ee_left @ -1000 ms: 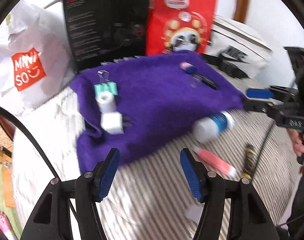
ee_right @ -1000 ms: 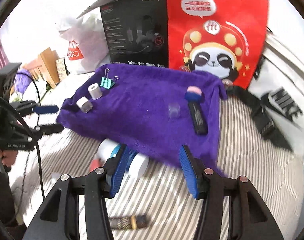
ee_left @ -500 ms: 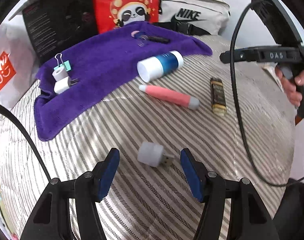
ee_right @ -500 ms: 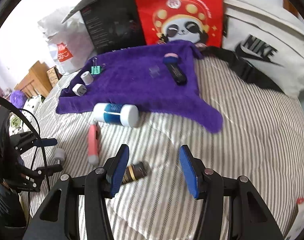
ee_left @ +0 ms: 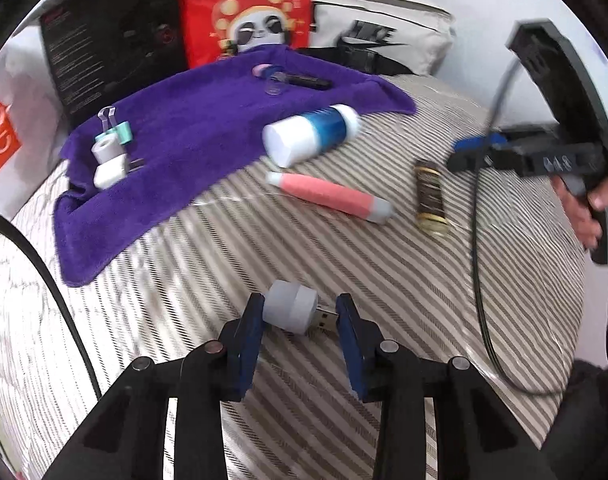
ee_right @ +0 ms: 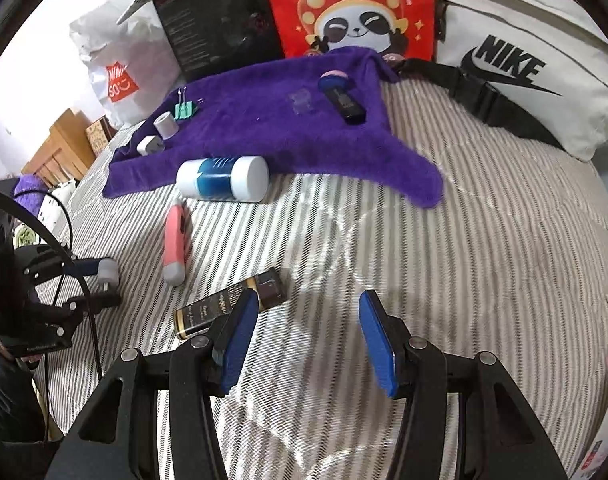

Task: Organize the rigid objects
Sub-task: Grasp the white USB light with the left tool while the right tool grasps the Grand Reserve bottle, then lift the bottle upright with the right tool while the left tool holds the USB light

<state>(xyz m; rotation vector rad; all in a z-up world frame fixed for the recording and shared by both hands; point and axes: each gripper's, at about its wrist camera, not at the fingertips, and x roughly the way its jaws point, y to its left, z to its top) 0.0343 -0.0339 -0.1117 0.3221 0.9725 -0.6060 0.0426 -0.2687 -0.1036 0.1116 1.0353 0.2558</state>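
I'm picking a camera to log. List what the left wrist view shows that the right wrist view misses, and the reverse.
Left wrist only: the USB plug of the white adapter between the left gripper fingers, and the right hand.

Right wrist only: wooden furniture and the open right gripper from behind.

Both: purple towel, blue-white bottle, pink tube, dark tube.

A striped bed cover [ee_right: 483,264] fills the foreground. At its far edge stand a black box [ee_right: 220,20], a red panda bag [ee_right: 355,4], a white Nike bag [ee_right: 515,68] and a white Miniso bag [ee_right: 116,76]. Wooden furniture [ee_right: 60,148] sits left.
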